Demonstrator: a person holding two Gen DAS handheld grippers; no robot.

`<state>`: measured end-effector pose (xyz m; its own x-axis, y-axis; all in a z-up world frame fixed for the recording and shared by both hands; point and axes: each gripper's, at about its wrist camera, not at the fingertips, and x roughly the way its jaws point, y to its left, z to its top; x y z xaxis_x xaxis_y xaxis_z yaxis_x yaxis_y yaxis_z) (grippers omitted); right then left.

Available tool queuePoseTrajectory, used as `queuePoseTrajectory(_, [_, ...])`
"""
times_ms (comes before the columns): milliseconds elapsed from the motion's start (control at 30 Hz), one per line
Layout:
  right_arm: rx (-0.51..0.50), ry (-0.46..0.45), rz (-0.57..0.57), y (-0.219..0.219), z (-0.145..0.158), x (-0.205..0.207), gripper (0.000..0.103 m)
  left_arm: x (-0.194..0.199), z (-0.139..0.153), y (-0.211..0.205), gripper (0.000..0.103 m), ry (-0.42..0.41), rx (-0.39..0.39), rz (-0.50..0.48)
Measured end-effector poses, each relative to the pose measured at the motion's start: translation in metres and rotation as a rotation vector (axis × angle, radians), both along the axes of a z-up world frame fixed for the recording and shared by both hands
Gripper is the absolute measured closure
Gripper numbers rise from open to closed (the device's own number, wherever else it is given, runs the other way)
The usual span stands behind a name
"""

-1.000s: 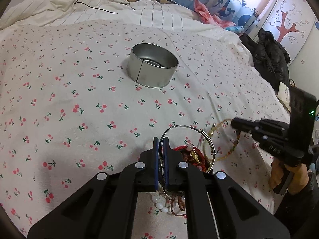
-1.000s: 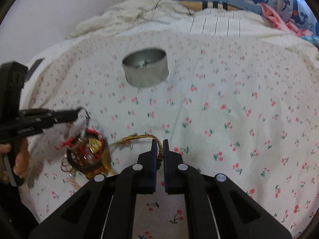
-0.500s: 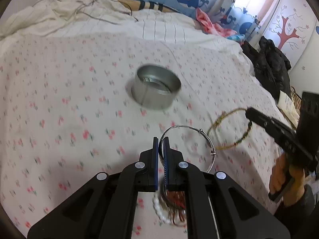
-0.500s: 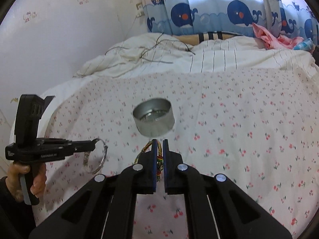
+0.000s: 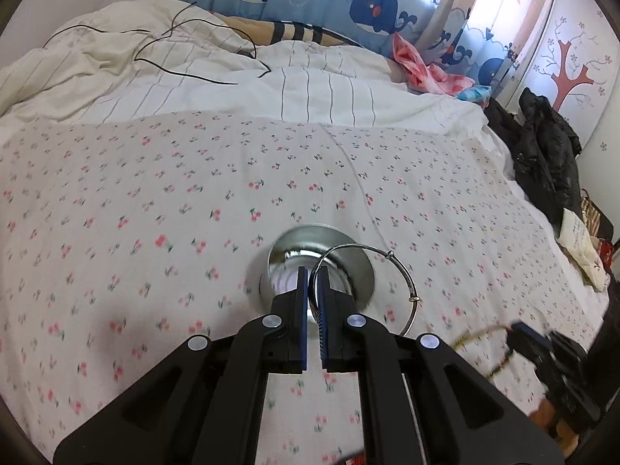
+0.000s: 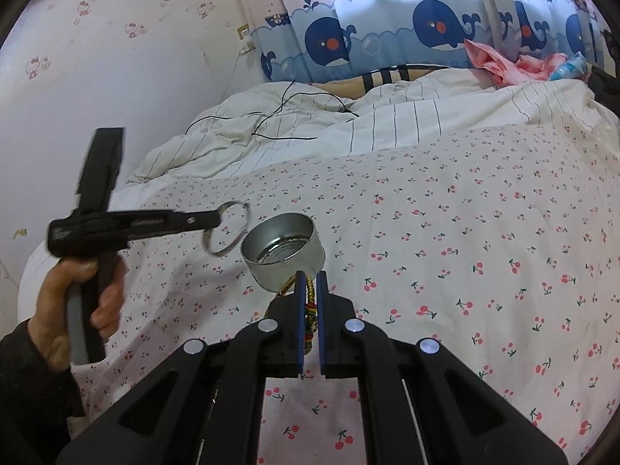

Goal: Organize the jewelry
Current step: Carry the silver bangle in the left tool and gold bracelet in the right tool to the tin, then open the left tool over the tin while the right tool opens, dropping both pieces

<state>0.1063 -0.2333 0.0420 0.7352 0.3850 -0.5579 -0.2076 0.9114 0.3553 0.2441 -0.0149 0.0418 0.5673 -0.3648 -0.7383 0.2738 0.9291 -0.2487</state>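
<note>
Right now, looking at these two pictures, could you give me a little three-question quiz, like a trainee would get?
1. True or false: the left gripper is shut on the silver bangle.
2. What does the right gripper hold: A) a pearl string, B) the braided cord bracelet, C) nothing?
3. What container stands on the cherry-print sheet?

Key: 1 true; 2 B; 3 the round metal tin.

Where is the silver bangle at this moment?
The silver bangle hangs from the shut left tongs, in the air just above the metal tin on the bed; the right view shows it left of the tin.
</note>
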Motion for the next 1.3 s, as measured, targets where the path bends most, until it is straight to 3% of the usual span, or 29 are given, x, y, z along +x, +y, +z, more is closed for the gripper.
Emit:
queuePoseTrajectory(467, [-0.017,0.007,0.003,0.005,-0.002,0.0,0.097,0.048,-0.043,-0.031,0.097,0.061,0.154,-0.006])
queuePoseTrajectory(633, [-0.023,0.008,0.003,0.007,-0.003,0.001,0.097,0.051,-0.046,-0.027,0.083,0.077,0.159,0.005])
queuePoseTrajectory(800, [0.003,0.0,-0.007,0.005,-0.001,0.004,0.097,0.041,-0.026,-0.019,0.06,0.039,0.15,0.033])
queuePoseTrajectory(1067, [0.044,-0.035,-0.012,0.016,0.012,0.032,0.097,0.003,-0.005,0.012,0.056,0.023,0.106,0.09])
queuePoseTrajectory(1300, [0.064,-0.015,-0.019,0.039,0.008,0.077,0.097,-0.039,-0.022,0.055,0.046,0.06,0.072,0.181])
